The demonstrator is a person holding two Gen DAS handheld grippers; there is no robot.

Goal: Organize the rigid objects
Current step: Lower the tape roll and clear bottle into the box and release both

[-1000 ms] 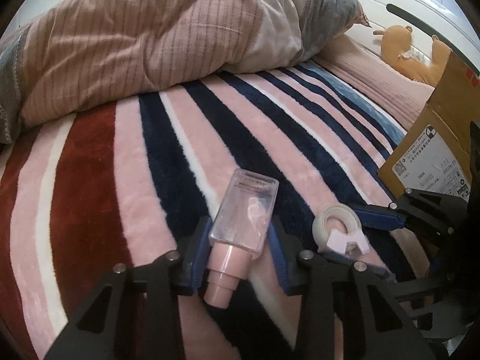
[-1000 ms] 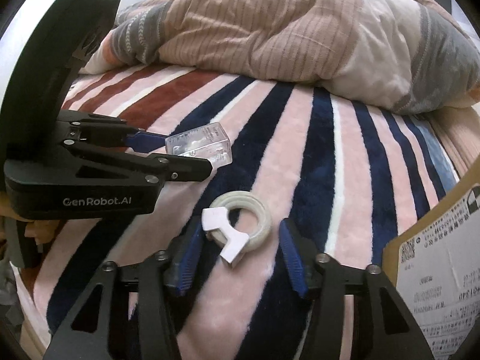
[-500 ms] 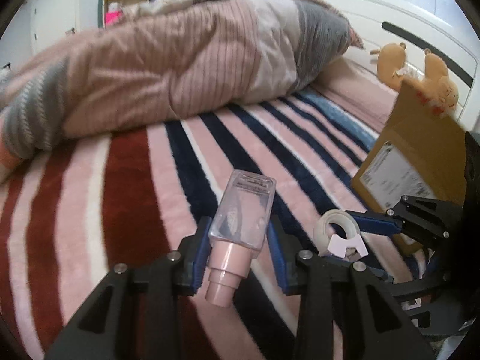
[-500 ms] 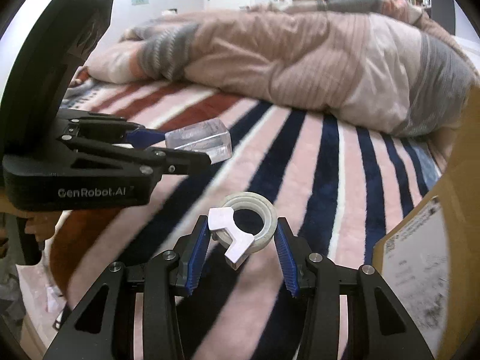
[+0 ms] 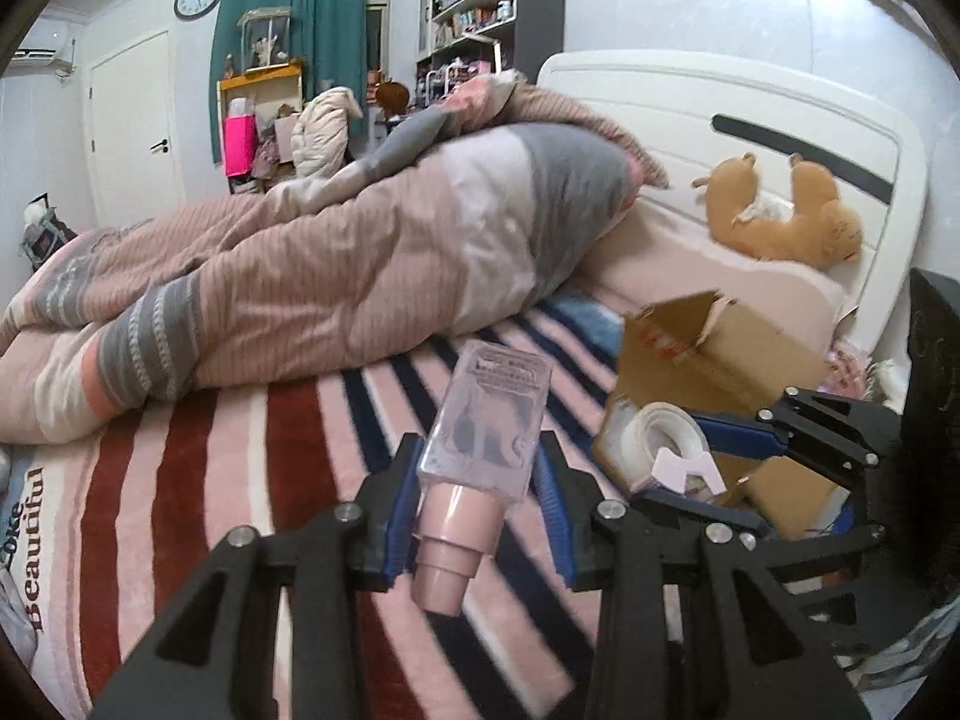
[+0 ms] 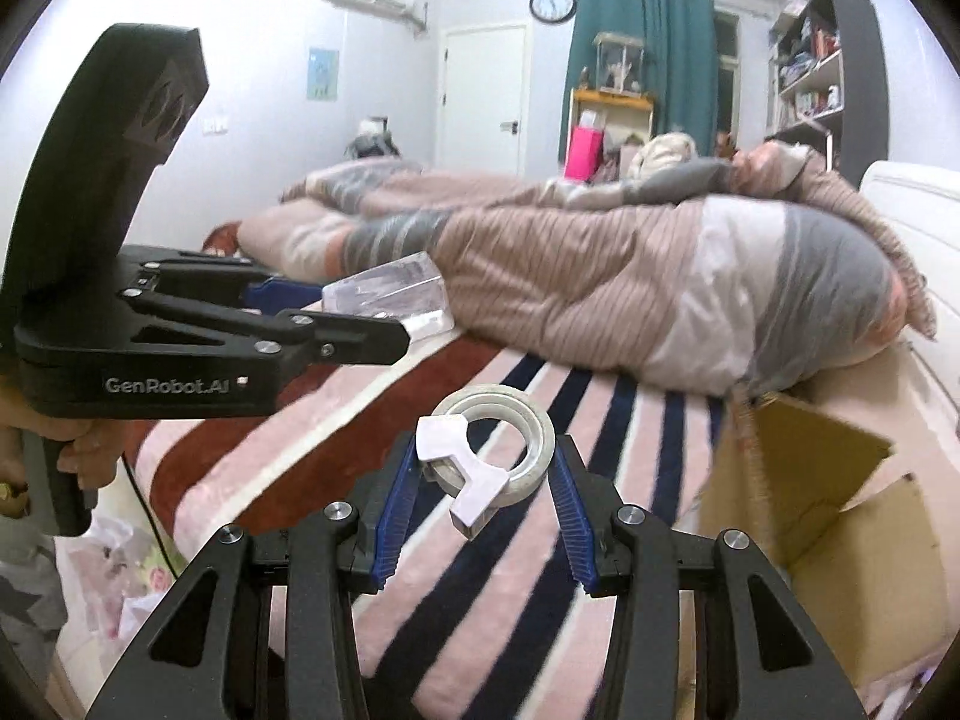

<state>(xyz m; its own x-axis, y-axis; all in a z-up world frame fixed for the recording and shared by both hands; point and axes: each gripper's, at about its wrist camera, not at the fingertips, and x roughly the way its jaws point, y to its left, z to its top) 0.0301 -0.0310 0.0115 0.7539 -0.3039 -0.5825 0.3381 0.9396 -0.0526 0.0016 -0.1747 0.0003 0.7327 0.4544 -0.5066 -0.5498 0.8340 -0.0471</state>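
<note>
With your left claw (image 5: pixel 480 498) pinching the clear bottle (image 5: pixel 486 414) and your right claw (image 6: pixel 483 474) pinching the tape roll (image 6: pixel 498 444), both held above the striped bed (image 5: pixel 252 468) near the cardboard box (image 5: pixel 714 354) by its headboard end, either could slip out if tilted.

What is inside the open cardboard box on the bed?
The cardboard box stands open, showing only bare inner walls and a flap; its bottom is hidden by the near wall.

black gripper (image 6: pixel 486 480), blue ribbed fingers (image 6: pixel 393 504), silver screws, genrobot.ai lettering
</note>
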